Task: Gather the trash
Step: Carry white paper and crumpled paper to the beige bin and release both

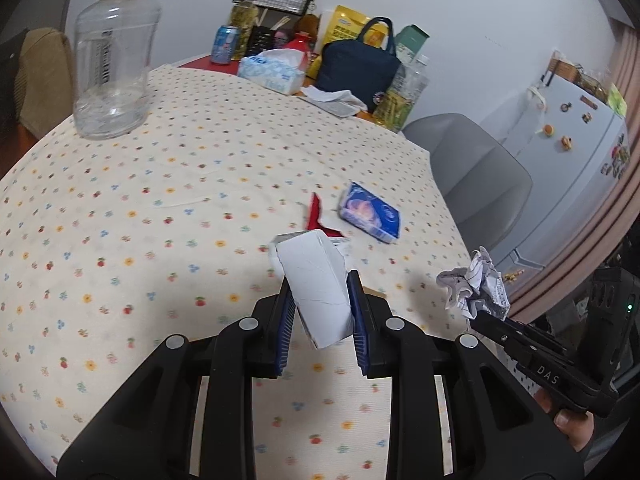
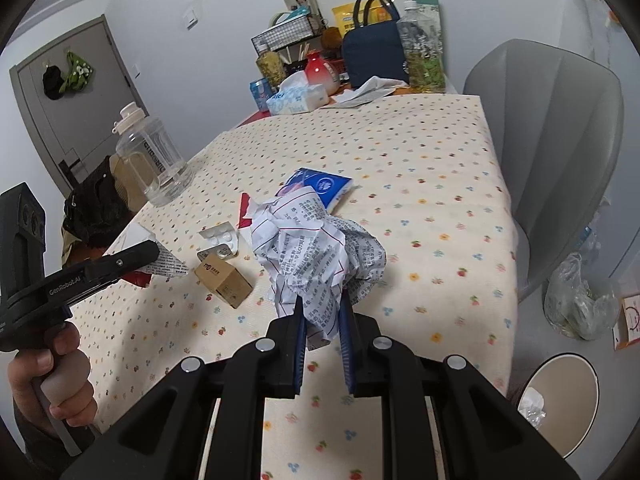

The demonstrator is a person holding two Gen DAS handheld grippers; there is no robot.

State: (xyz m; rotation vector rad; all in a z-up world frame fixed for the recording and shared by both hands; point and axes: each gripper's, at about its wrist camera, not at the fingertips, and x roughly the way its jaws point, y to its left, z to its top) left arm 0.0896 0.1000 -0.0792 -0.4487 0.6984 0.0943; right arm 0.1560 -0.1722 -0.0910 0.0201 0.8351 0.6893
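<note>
Gripping a white carton [image 1: 320,284] between its blue pads, the left gripper [image 1: 322,312] holds it tilted above the floral tablecloth [image 1: 160,200]. The right gripper [image 2: 324,328] is closed on a crumpled printed paper [image 2: 316,248], lifted over the table's near edge. Beyond lie a blue tissue pack [image 2: 320,186], a red scrap [image 1: 316,212], a pill blister [image 2: 220,240] and a small brown box [image 2: 224,282]. A clear jug [image 1: 114,52] stands far left; a bin [image 2: 560,400] sits below, right.
</note>
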